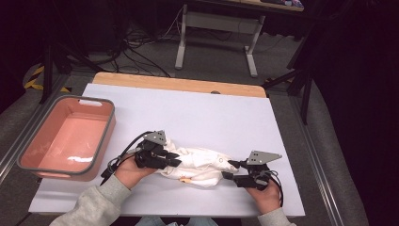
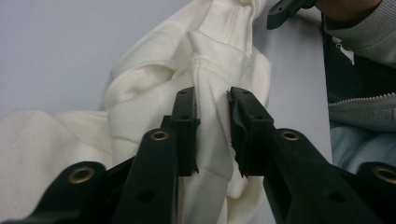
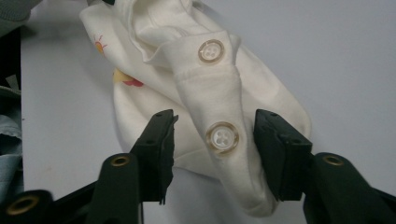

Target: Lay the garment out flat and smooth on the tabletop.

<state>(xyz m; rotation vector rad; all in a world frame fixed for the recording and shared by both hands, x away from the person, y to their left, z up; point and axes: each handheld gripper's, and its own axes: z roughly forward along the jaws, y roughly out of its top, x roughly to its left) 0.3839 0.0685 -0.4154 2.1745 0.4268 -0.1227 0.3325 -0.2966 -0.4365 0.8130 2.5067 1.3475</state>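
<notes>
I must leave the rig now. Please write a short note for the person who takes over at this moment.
Left gripper: jaws apart, a fold of the white garment between them, not clamped.
Right gripper: open, jaws on either side of the buttoned strip.
The garment lies bunched on the white table; the pink bin stands at the left with no clothes in it.
Done: both ends reached. Left: probably grip, then handle the garment.

The garment lies on the table between the left gripper and right gripper; the bin sits left of the left gripper.
</notes>
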